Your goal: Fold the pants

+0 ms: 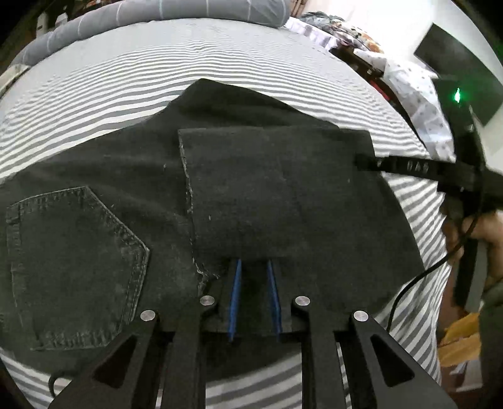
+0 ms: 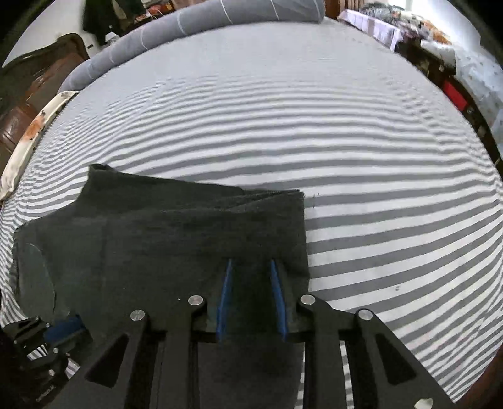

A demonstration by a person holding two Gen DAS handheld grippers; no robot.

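Black denim pants (image 1: 125,195) lie on the striped bed, seat side up with a back pocket (image 1: 72,267) at the left. The legs are folded back over the seat as a flat panel (image 1: 276,188). My left gripper (image 1: 254,262) has its blue-padded fingers a small gap apart around the near edge of the folded panel. My right gripper (image 2: 251,262) stands the same way on the right end of the folded pants (image 2: 188,232). The right gripper also shows in the left wrist view (image 1: 364,162) at the panel's right corner. The left gripper also shows in the right wrist view (image 2: 59,330).
The bed sheet (image 2: 314,126) has grey and white stripes. A grey bolster pillow (image 2: 201,22) lies along the far edge. A wooden headboard (image 2: 28,94) is at the far left. Clutter and patterned cloth (image 1: 415,94) stand beyond the bed's right side.
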